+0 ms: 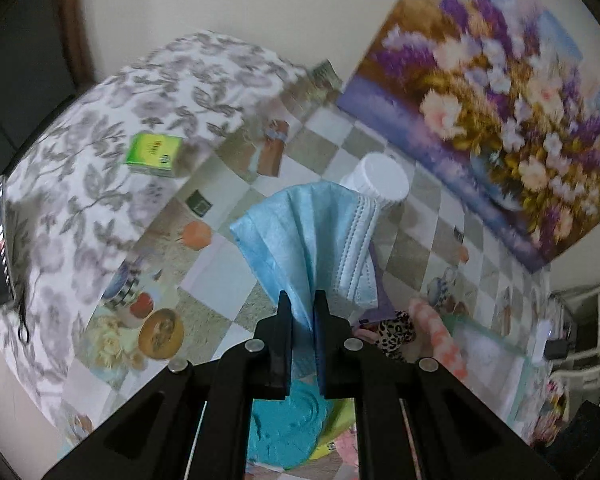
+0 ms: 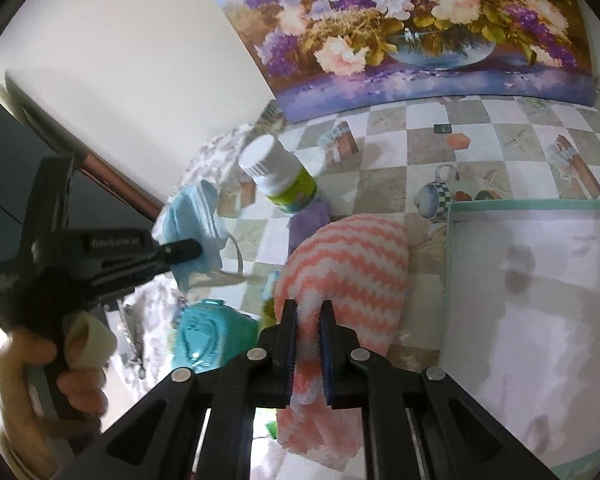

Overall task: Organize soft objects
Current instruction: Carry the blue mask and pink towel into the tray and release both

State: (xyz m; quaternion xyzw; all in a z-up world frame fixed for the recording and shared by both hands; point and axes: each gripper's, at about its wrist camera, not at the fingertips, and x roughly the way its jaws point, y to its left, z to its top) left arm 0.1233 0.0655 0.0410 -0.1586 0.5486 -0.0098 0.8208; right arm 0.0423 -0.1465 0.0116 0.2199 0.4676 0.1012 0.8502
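Observation:
My left gripper (image 1: 302,300) is shut on a blue face mask (image 1: 300,236) and holds it up above the table; the same mask (image 2: 196,216) and the left gripper (image 2: 188,251) show at the left of the right wrist view. My right gripper (image 2: 308,310) is shut on a pink-and-white zigzag fluffy cloth (image 2: 352,268) just left of a white tray with a teal rim (image 2: 452,248). The cloth also shows in the left wrist view (image 1: 436,328), beside a leopard-print soft item (image 1: 396,330).
A white-capped bottle (image 2: 278,174) stands on a purple cloth (image 2: 308,220) on the checkered tablecloth (image 2: 428,140). A teal container (image 2: 208,334) lies below it. A flower painting (image 2: 420,28) leans at the back. A green box (image 1: 152,154) sits on floral fabric (image 1: 100,140).

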